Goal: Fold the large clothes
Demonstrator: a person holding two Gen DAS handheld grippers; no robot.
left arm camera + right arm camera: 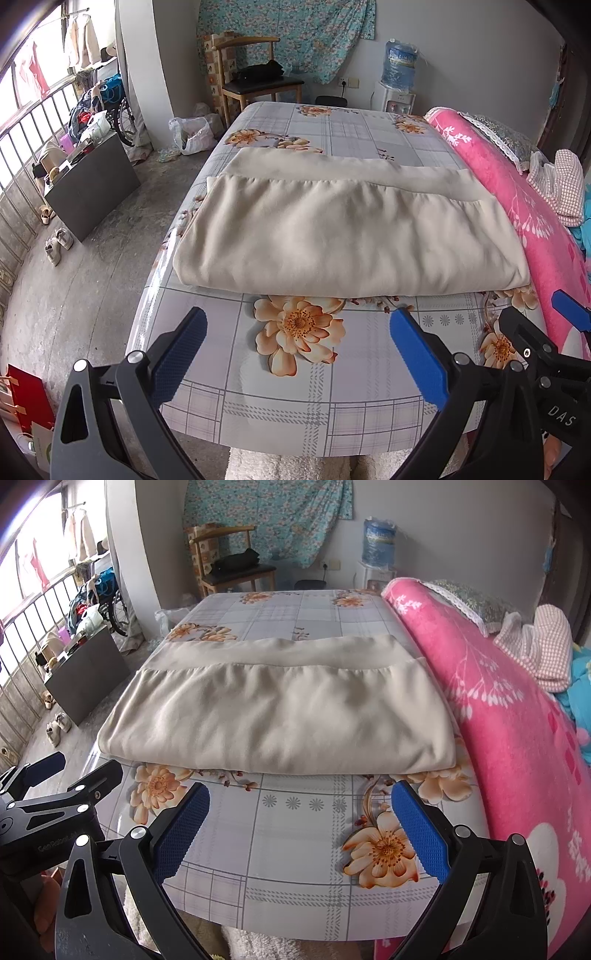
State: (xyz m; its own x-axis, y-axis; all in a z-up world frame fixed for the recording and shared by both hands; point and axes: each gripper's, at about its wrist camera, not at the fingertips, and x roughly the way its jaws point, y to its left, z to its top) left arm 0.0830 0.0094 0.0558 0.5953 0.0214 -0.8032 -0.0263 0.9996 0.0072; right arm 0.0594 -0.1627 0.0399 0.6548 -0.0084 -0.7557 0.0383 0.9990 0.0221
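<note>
A large cream garment (343,236) (280,716) lies folded in a wide flat rectangle across the flowered table cover (303,398) (295,871), its folded edge toward me. My left gripper (299,325) hovers open just short of that near edge, toward the garment's left half, with nothing between its blue pads. My right gripper (301,803) is open too, a little before the near edge toward the right half. Each gripper shows at the side of the other's view: the right gripper (546,332) and the left gripper (48,786).
A rolled pink blanket (524,218) (509,716) runs along the table's right side, with a checked cloth (535,646) and pillow beyond. On the left are bare floor, a dark board (92,192), shoes (59,243) and a railing. A wooden chair (255,77) and a water dispenser (399,74) stand behind.
</note>
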